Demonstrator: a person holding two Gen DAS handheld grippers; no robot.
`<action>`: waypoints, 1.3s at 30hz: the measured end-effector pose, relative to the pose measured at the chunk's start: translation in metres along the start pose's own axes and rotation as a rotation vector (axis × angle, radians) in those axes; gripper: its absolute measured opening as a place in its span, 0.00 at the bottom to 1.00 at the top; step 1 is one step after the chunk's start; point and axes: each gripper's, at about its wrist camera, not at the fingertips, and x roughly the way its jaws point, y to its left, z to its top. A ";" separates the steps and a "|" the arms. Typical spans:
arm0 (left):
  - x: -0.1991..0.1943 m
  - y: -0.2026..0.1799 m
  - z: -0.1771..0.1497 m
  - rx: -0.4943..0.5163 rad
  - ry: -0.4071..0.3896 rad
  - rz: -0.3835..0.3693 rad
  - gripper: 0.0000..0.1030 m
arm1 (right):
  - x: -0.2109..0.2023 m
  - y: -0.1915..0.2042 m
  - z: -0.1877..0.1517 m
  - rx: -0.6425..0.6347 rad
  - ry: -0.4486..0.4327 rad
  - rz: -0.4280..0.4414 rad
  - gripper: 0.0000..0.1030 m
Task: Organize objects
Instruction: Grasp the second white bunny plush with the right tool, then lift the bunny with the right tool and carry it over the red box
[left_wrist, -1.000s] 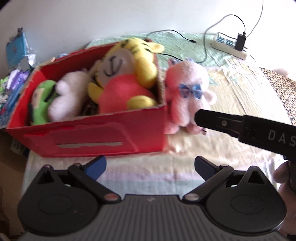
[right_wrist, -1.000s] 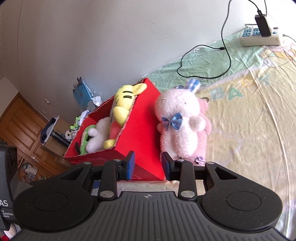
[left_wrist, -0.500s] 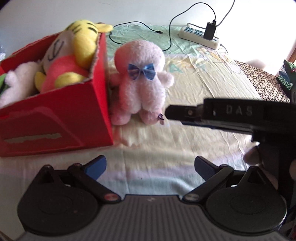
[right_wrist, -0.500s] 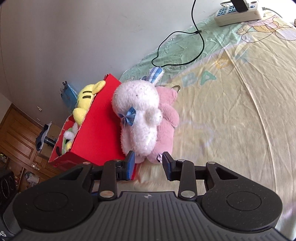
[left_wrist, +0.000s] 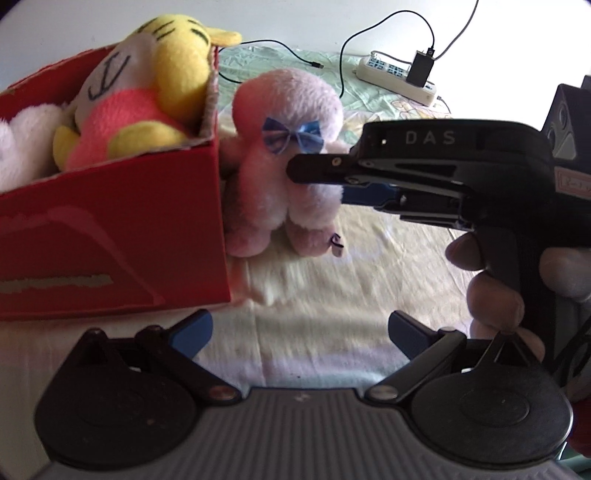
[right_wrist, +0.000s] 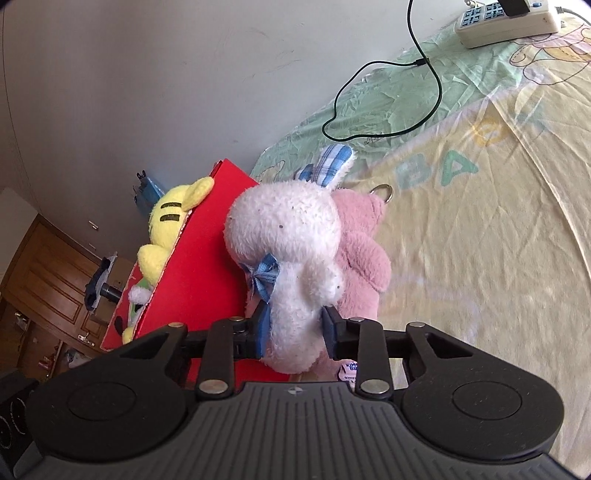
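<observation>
Right tongs (right_wrist: 295, 328) advanced, closing on white plush (right_wrist: 291, 266); left tongs (left_wrist: 299, 332) wide.

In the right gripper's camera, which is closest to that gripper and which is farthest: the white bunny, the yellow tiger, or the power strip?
1. White bunny, between the right gripper fingers.
2. Yellow tiger, left, inside the red box.
3. Power strip, far top right on the bedsheet.
</observation>
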 end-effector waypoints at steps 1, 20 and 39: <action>-0.001 -0.001 0.000 0.005 -0.004 -0.012 0.97 | -0.003 -0.002 -0.001 0.010 -0.003 0.004 0.29; -0.007 -0.040 -0.003 0.102 -0.023 -0.222 0.87 | -0.084 -0.016 -0.050 0.003 0.050 0.008 0.29; -0.083 -0.058 0.007 0.222 -0.254 -0.139 0.72 | -0.115 0.049 -0.030 -0.198 -0.140 0.121 0.28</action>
